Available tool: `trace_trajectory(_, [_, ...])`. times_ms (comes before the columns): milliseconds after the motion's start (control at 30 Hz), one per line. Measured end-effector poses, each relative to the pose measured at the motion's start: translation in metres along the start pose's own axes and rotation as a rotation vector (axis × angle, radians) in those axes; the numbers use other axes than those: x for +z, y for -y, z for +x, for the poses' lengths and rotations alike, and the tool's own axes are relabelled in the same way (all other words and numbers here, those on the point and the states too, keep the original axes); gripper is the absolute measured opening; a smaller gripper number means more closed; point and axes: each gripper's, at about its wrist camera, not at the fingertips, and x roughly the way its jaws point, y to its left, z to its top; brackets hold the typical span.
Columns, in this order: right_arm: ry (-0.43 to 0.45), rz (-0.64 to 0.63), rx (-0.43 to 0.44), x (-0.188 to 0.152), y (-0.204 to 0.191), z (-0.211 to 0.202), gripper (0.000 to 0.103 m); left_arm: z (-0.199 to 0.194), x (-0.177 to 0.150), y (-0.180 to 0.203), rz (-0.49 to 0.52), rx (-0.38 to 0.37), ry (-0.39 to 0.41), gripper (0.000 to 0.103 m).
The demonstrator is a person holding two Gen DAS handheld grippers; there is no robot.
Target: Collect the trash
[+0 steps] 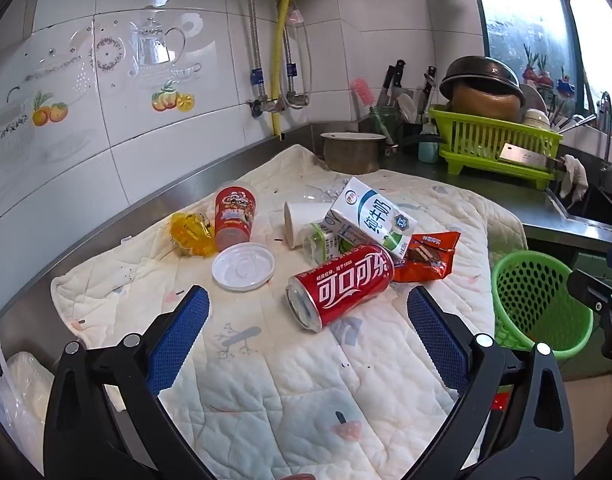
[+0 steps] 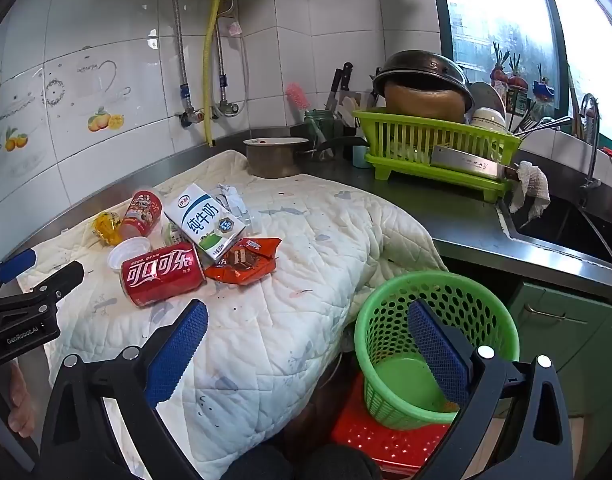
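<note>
While both grippers hang with jaws apart and nothing between them, the left gripper (image 1: 308, 312) is above the quilted cloth (image 1: 306, 380) just short of the red cola can (image 1: 340, 286), and the right gripper (image 2: 308, 326) is over the cloth's right edge and the green basket (image 2: 438, 344). On the worktop's cloth, the can lies on its side touching an orange wrapper (image 1: 426, 258), with a milk carton (image 1: 374, 216) leaning behind it, and 1 white lid (image 1: 243, 266), a red cup (image 1: 234, 216) and yellow plastic (image 1: 189, 234) toward the wall.
</note>
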Motion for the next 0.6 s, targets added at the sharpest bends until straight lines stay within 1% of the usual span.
trace_trajectory(600, [0.003, -0.006, 0.005, 0.0029, -0.0053, -0.0018, 0.097, -0.0035, 0.001, 0.0004, 0.006, -0.006, 0.0, 0.098])
